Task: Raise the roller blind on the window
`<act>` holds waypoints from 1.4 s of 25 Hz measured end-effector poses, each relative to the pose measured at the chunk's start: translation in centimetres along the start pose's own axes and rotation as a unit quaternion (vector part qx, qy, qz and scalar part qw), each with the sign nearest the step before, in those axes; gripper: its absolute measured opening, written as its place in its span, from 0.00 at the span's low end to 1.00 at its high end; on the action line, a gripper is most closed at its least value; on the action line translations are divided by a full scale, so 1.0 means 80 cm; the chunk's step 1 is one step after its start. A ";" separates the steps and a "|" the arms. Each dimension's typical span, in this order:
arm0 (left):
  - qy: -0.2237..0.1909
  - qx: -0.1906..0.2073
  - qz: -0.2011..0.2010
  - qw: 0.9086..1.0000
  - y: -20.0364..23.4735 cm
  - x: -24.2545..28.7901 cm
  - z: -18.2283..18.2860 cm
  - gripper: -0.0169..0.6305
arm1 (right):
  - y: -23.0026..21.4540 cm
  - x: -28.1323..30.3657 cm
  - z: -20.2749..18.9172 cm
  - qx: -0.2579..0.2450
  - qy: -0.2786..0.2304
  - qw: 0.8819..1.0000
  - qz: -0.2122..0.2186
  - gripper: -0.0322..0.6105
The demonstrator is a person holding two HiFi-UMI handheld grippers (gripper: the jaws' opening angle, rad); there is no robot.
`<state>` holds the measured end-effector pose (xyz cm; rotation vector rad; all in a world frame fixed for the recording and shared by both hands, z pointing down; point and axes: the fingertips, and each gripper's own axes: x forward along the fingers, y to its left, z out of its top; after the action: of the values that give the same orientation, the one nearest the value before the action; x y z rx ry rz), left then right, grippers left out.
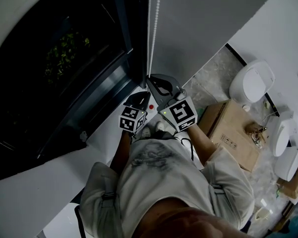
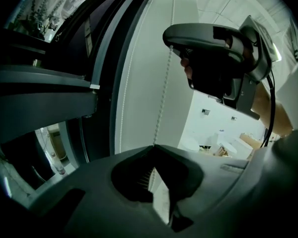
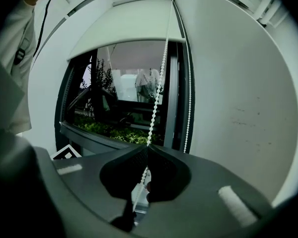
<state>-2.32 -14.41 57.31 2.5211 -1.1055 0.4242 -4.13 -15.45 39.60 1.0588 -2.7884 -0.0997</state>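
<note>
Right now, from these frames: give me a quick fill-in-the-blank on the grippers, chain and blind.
1. The left gripper is ____ on the bead chain.
2. The right gripper grips that chain ____ the left one.
3. The roller blind covers only the ____ of the window.
Missing words: shut; above; top.

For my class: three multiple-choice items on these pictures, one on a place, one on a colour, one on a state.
1. Where does the right gripper grip the bead chain? A above the left gripper B below it C nowhere
2. The chain's colour? A red B white C black
3. The left gripper's jaws are: A wide apart B shut on the chain C shut on nothing
1 A: the left gripper view shows it clamped higher up. 2 B: the beads are white. 3 B: the chain runs into the closed tips.
</note>
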 end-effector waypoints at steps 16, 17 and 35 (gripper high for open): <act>-0.037 -0.001 -0.001 0.999 -0.012 -0.056 0.054 0.12 | -0.005 0.001 -0.007 0.000 0.003 1.000 0.003 0.07; -0.047 0.001 0.003 0.999 -0.012 -0.064 0.068 0.13 | -0.006 0.001 -0.007 0.000 0.002 1.000 0.003 0.07; -0.217 0.106 -0.010 0.970 -0.062 -0.150 0.315 0.17 | -0.001 0.000 -0.007 -0.002 0.001 1.000 0.008 0.07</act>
<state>-3.12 -14.50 28.96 2.8994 -1.2395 -0.0250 -3.99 -15.55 40.11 1.0359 -2.7934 -0.1031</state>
